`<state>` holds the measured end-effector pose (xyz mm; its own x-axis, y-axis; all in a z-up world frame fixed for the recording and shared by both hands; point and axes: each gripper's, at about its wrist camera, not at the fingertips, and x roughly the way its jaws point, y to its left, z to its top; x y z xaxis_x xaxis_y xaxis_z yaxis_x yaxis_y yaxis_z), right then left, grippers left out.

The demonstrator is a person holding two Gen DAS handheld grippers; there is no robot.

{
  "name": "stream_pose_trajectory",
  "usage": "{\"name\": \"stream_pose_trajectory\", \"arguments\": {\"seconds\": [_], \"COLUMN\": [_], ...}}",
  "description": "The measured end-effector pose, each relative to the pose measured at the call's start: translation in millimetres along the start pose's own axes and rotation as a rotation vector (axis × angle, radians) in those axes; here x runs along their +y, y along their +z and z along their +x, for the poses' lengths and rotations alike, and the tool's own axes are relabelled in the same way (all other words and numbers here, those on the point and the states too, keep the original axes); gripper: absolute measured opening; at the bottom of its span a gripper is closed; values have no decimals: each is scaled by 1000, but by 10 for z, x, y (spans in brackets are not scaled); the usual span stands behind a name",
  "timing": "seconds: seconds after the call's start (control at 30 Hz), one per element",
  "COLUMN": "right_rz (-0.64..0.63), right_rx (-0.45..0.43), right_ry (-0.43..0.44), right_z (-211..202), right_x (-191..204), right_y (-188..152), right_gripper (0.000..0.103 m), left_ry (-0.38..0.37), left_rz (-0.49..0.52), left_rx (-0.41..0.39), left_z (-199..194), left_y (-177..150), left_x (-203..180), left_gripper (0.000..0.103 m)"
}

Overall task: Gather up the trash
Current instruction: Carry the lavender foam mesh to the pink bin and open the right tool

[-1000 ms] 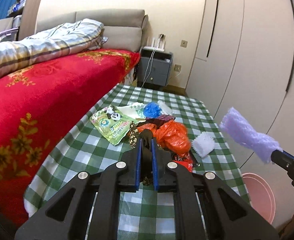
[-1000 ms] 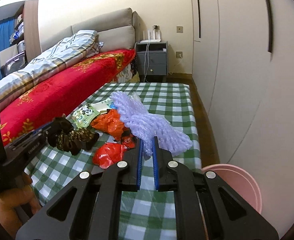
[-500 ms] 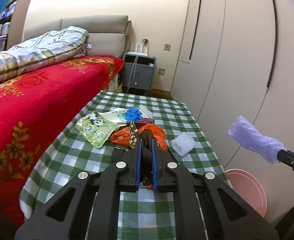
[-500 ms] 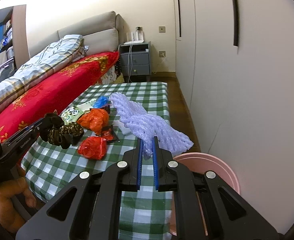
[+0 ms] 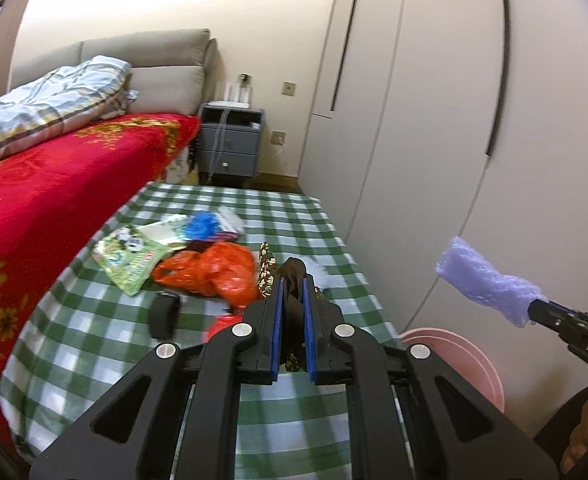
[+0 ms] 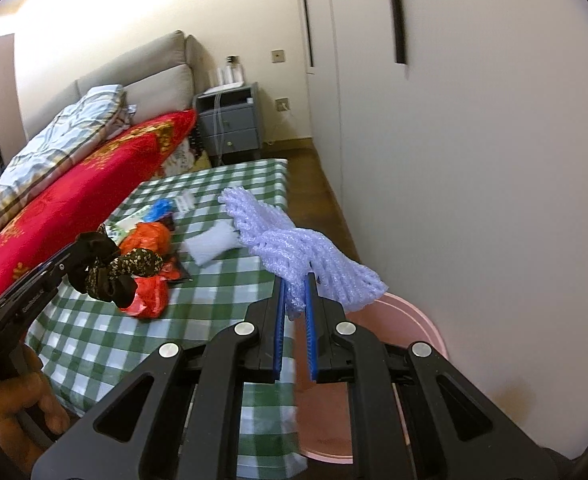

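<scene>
My left gripper (image 5: 293, 280) is shut on a dark patterned wrapper (image 5: 268, 270), held above the green checked table (image 5: 94, 344); it also shows in the right wrist view (image 6: 114, 270). My right gripper (image 6: 295, 280) is shut on a purple foam net (image 6: 294, 240), held over the pink bin (image 6: 414, 320) beside the table; the net also shows in the left wrist view (image 5: 486, 280). On the table lie an orange plastic bag (image 5: 214, 272), a green snack packet (image 5: 128, 256), a blue scrap (image 5: 202, 226), a white foam piece (image 6: 212, 246) and a black object (image 5: 164, 314).
A red-covered bed (image 5: 46, 184) runs along the table's left side. A grey nightstand (image 5: 230, 144) stands at the far wall. White wardrobe doors (image 5: 414, 120) close off the right. The pink bin (image 5: 454, 360) sits on the floor between table and wardrobe.
Both grippers have swung right towards the wardrobe and pink bin, each still holding its piece. The right gripper now hangs over the bin.
</scene>
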<state>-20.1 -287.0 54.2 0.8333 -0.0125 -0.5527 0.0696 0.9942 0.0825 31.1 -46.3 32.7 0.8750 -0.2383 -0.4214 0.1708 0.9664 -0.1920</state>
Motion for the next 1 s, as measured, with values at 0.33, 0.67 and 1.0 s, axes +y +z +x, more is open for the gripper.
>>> {"name": "stream_pose_trajectory", "arguments": {"seconds": [0.33, 0.67, 1.0], "right_rz": [80, 167, 191], "right_rx": [-1, 9, 26], "right_ry": [-38, -64, -82], "right_z": [26, 118, 183], "right_x": [-288, -491, -553], "right_y": [-35, -38, -53], "right_gripper": [10, 10, 10], "left_ry": [-125, -225, -264], "left_rz": [50, 79, 75], "left_rx": [25, 84, 161], "left_z": [210, 460, 744], "left_y": [-102, -251, -366], "left_x": [-592, -1047, -1257], "left_gripper": [9, 9, 9]}}
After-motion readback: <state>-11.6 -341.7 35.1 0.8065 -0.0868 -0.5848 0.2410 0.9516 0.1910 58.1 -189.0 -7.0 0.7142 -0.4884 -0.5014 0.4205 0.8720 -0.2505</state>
